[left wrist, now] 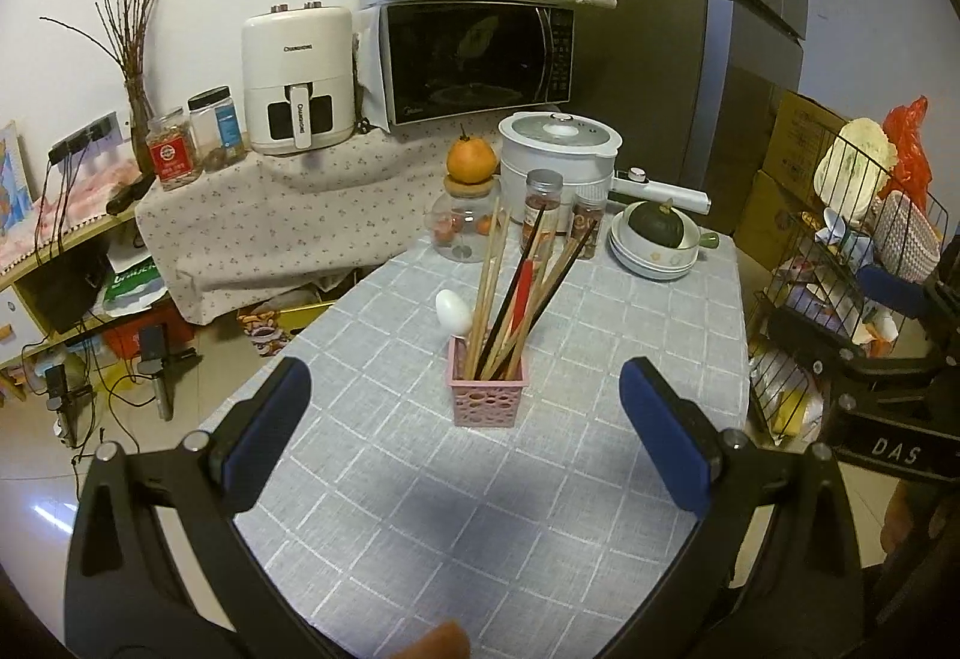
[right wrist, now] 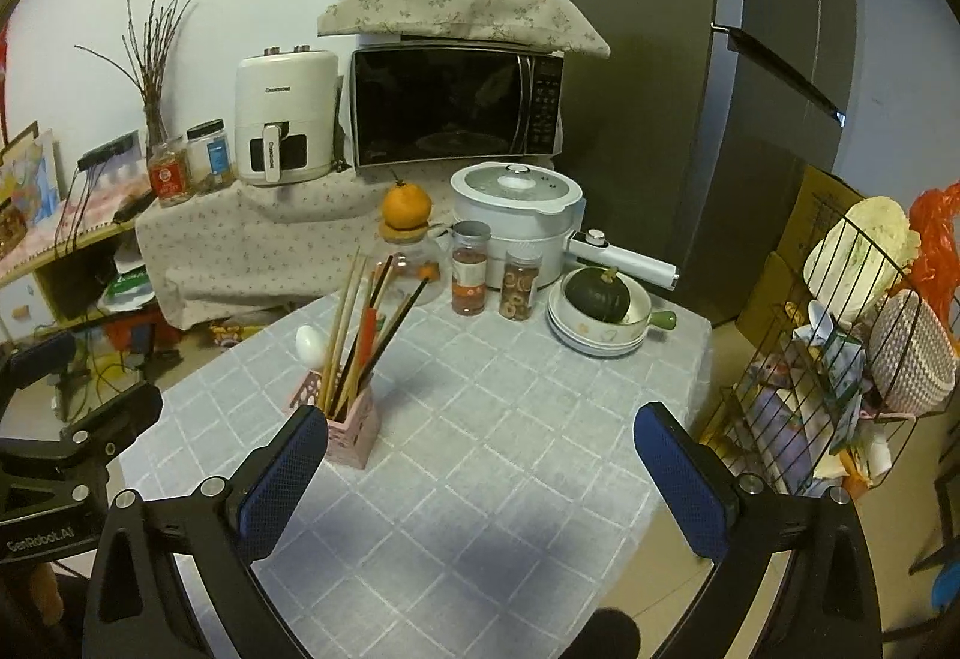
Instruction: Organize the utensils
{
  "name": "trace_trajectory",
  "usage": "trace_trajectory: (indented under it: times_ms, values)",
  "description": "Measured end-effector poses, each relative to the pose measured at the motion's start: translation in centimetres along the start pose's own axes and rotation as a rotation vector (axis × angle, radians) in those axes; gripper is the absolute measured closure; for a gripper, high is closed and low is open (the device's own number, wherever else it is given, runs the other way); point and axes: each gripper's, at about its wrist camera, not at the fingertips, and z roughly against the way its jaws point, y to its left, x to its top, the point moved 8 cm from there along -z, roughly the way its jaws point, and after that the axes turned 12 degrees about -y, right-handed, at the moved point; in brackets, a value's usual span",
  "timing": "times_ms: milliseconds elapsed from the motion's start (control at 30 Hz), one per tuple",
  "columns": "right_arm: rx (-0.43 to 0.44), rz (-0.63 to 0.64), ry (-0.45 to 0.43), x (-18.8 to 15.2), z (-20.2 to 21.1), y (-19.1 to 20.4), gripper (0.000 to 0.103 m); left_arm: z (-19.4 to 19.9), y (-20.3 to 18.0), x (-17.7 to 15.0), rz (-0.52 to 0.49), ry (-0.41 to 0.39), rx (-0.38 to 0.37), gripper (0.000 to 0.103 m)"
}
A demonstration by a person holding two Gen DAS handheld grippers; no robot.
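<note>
Grey checked tablecloth (left wrist: 480,509) (kitchen corner), microwave (left wrist: 474,59) behind.

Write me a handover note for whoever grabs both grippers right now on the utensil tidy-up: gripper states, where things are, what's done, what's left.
Left gripper: open, empty, hovering over the grey checked tablecloth, aimed at the pink holder.
Right gripper: open, empty, with the holder just beside its left finger.
Utensils: the chopsticks, wooden and dark ones plus a red-handled piece, stand upright in the pink holder; a white spoon sticks up at its far left side.
Done: no loose utensils are visible on the cloth.
Left: probably nothing but a final check; whether the spoon sits inside the holder or behind it cannot be told.
</note>
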Motion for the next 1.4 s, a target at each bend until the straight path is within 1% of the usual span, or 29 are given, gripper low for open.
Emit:
trace_trajectory:
  times_ms: [1400]
  values:
    - [0.006, 0.005, -0.013, 0.24, 0.13, 0.41, 0.000, 0.29, -0.18, 0.21, 0.000, -0.007, 0.008, 0.001]
